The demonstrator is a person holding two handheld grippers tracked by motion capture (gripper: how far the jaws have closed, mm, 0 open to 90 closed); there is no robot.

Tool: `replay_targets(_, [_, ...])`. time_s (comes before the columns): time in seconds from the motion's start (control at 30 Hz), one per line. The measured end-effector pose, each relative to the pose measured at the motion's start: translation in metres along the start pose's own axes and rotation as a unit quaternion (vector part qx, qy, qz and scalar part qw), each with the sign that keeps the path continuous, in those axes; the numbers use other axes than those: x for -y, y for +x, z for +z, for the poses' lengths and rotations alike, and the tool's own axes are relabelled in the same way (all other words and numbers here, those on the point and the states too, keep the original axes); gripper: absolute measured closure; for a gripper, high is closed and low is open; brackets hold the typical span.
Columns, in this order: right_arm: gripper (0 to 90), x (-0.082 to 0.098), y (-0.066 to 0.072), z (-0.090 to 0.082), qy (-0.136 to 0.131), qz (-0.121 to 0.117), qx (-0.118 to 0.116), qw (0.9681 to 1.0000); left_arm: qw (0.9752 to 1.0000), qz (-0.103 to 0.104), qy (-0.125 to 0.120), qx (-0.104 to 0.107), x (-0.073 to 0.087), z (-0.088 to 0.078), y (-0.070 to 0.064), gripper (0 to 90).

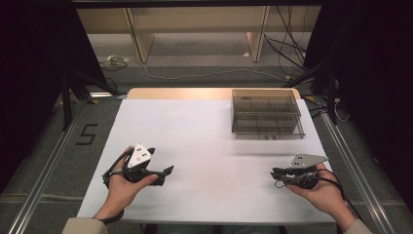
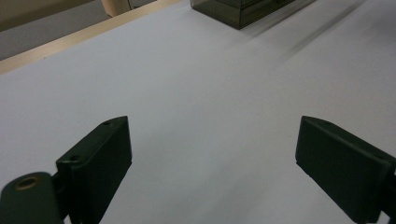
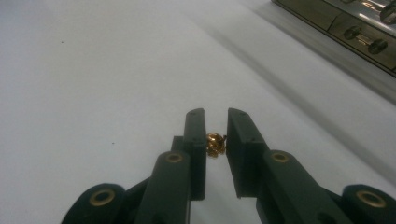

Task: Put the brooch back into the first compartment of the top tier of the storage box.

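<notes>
Small gold screw (image 3: 215, 144); shiny, rounded head.

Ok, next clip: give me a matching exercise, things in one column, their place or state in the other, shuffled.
Things:
1. left gripper
2. right gripper
3. gold piece
4. drawer box

Place or state:
A. smoky clear plastic, at the far right of the table
B. jaws wide apart, nothing between them
C. small and shiny, pinched between two black jaws
D. jaws nearly together, clamped on something tiny

Pairs: 1-B, 2-D, 3-C, 4-A
</notes>
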State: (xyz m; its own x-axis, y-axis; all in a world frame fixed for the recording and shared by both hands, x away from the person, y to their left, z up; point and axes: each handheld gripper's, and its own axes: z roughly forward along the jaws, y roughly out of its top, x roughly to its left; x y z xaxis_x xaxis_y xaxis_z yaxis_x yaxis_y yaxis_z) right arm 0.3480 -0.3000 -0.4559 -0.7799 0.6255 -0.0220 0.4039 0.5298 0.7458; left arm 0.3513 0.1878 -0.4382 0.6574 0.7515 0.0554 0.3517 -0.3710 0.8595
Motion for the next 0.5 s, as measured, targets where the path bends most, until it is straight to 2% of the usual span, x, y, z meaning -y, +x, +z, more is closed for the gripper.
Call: replay_targets(0.5, [79.1, -0.0053, 0.0011, 0.0024, -0.005, 0.001, 0.001, 1.0000, 1.0000, 0.000, -0.001, -0.002, -0.0003, -0.0003, -0.0001, 10.8])
